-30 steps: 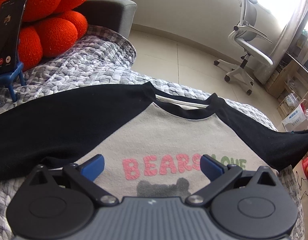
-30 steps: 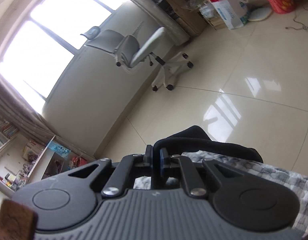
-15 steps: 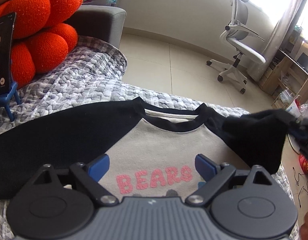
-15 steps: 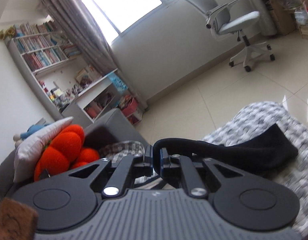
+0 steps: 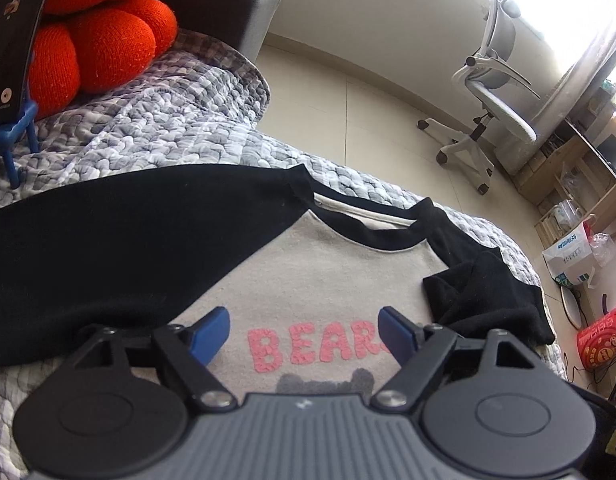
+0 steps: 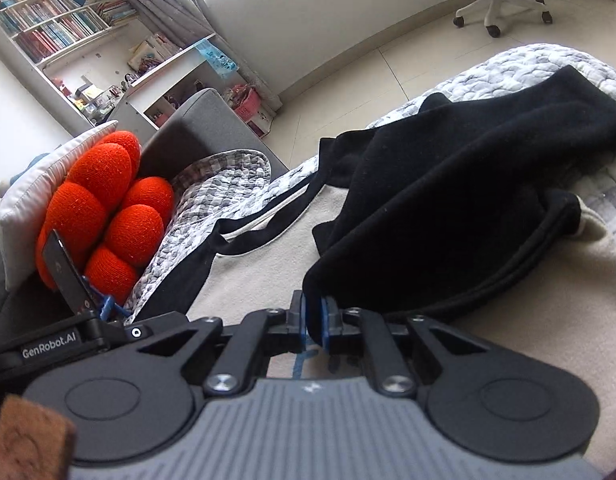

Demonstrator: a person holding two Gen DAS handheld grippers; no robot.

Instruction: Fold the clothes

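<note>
On the quilt [image 5: 180, 128], shirt [image 5: 327, 272] lies flat, front up, "BEAR" print showing. L to R: phone [image 5: 12, 32] on blue stand, orange cushion [image 5: 108, 48], then bookshelf [image 6: 64, 28] packed w/ books. Left gripper [image 5: 304, 330] hangs over shirt's chest, jaws closing, nothing between them. Right gripper [image 6: 312, 322] has the black sleeve [image 6: 447, 208] cuff between its pads, jaws starting to open. A sec ago that sleeve stretched out right; now it's folded in over the chest.
</note>
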